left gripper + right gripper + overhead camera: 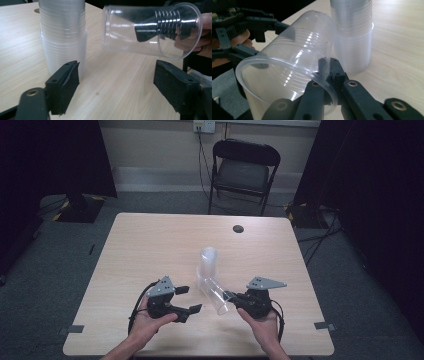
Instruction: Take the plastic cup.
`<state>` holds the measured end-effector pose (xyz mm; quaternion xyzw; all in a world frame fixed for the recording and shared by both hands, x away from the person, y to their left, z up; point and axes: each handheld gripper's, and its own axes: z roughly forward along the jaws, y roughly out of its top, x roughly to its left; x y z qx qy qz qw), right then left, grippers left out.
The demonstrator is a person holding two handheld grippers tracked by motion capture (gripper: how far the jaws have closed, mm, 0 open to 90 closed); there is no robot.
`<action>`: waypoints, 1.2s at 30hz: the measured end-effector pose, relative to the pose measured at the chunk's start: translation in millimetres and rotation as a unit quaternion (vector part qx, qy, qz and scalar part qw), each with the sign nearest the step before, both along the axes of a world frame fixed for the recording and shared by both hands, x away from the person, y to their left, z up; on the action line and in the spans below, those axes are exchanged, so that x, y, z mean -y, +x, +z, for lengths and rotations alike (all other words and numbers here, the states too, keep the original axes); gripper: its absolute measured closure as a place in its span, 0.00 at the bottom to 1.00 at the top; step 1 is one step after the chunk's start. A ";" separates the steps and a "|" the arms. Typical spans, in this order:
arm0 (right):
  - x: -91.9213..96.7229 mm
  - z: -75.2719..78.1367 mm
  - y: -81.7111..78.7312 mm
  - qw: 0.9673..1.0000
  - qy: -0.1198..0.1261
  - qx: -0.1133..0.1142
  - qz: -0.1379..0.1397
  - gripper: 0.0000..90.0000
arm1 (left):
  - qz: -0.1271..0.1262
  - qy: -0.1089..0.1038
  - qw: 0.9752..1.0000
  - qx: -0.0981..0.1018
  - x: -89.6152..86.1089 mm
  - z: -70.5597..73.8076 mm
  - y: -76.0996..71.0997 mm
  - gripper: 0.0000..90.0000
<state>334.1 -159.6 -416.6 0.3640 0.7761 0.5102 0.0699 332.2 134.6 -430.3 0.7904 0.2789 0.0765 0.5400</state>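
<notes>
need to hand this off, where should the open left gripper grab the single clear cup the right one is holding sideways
Probably the closed base end of the cup. The right gripper is shut on the rim wall, one jaw inside the mouth, so that end is taken. The cup lies tilted, base toward the stack of cups. The left gripper could come from its own side, open jaws straddling the narrower ribbed body, squeezing gently since the wall looks thin.

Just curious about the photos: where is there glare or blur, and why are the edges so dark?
High view: dim room, table lit. Right gripper view: white glare streaks on the cup; the near rim is soft. Left gripper view: the jaws are blurred, the stack is sharper.
</notes>
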 end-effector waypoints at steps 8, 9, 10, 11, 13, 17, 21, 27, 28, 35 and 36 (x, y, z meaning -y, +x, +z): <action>-2.1 -1.0 3.5 0.999 -0.017 -0.031 0.022 1.00 | -0.004 0.058 0.998 0.023 5.7 -1.0 -2.4 0.27; -2.7 -1.2 3.9 0.999 -0.019 -0.035 0.029 1.00 | -0.006 0.061 0.998 0.020 5.9 -0.6 -2.7 0.27; -3.2 -1.3 3.8 0.999 -0.024 -0.034 0.031 1.00 | -0.011 0.066 0.998 0.020 5.8 0.2 -2.8 0.25; -3.7 -1.6 4.0 0.998 -0.027 -0.039 0.036 1.00 | -0.016 0.066 0.997 0.020 5.8 1.0 -3.3 0.24; -4.7 -1.9 4.0 0.998 -0.031 -0.042 0.039 1.00 | -0.028 0.065 0.997 0.020 5.9 2.1 -3.4 0.25; -6.1 -2.6 4.4 0.997 -0.035 -0.047 0.046 1.00 | -0.036 0.072 0.997 0.021 7.0 1.7 -3.1 0.22; -6.4 -2.7 5.0 0.997 -0.037 -0.052 0.051 1.00 | -0.043 0.087 0.994 0.041 7.4 1.7 -3.4 0.24; -10.0 -5.7 6.8 0.994 -0.052 -0.073 0.065 1.00 | -0.058 0.111 0.990 0.071 12.6 0.2 -6.1 0.21; -10.9 -6.3 7.1 0.993 -0.055 -0.077 0.067 1.00 | -0.061 0.111 0.989 0.072 14.0 -0.3 -7.1 0.21; -18.3 -7.8 5.0 0.991 -0.068 -0.086 0.082 1.00 | -0.081 0.158 0.977 0.120 21.0 -2.3 -13.0 0.20; -19.7 -7.8 4.7 0.990 -0.069 -0.085 0.085 1.00 | -0.081 0.158 0.977 0.120 21.0 -2.3 -13.0 0.20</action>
